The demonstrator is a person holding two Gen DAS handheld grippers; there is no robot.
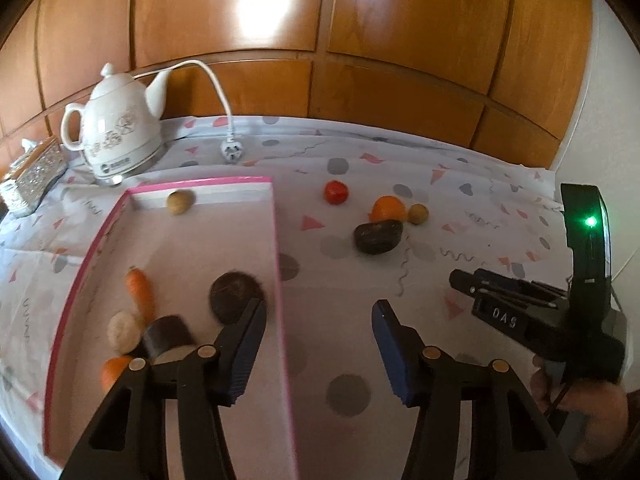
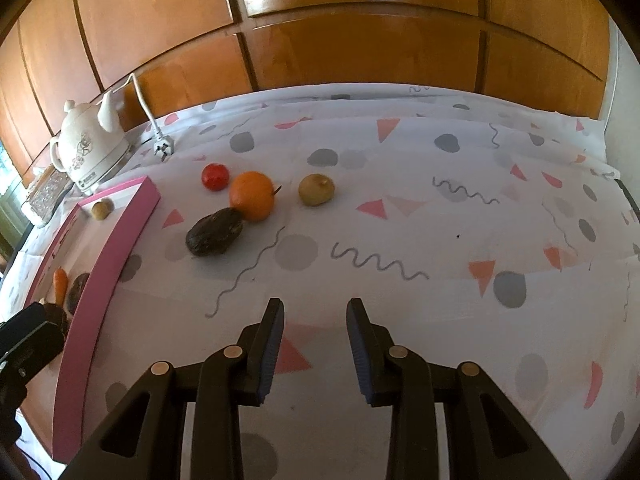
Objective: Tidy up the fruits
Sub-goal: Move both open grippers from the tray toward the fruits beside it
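A pink-rimmed box (image 1: 276, 240) (image 2: 120, 232) lies on the table. It holds a carrot (image 1: 140, 290), a dark round fruit (image 1: 234, 296), a tan fruit (image 1: 180, 202), a pale ball (image 1: 122, 330), a dark cut piece (image 1: 166, 336) and an orange piece (image 1: 112, 372). On the cloth lie a tomato (image 2: 215, 176), an orange (image 2: 252, 195), a dark avocado (image 2: 214, 232) and a tan fruit (image 2: 316, 189). My left gripper (image 1: 318, 312) is open and empty, straddling the box's right wall. My right gripper (image 2: 315, 312) is open and empty over the cloth; it also shows in the left wrist view (image 1: 464, 280).
A white kettle (image 1: 116, 128) (image 2: 90, 148) with a cord and plug (image 1: 232, 152) stands at the back left. A glittery tissue box (image 1: 32, 178) sits beside it. Wooden panels back the table. The cloth (image 2: 440, 240) has a shape pattern.
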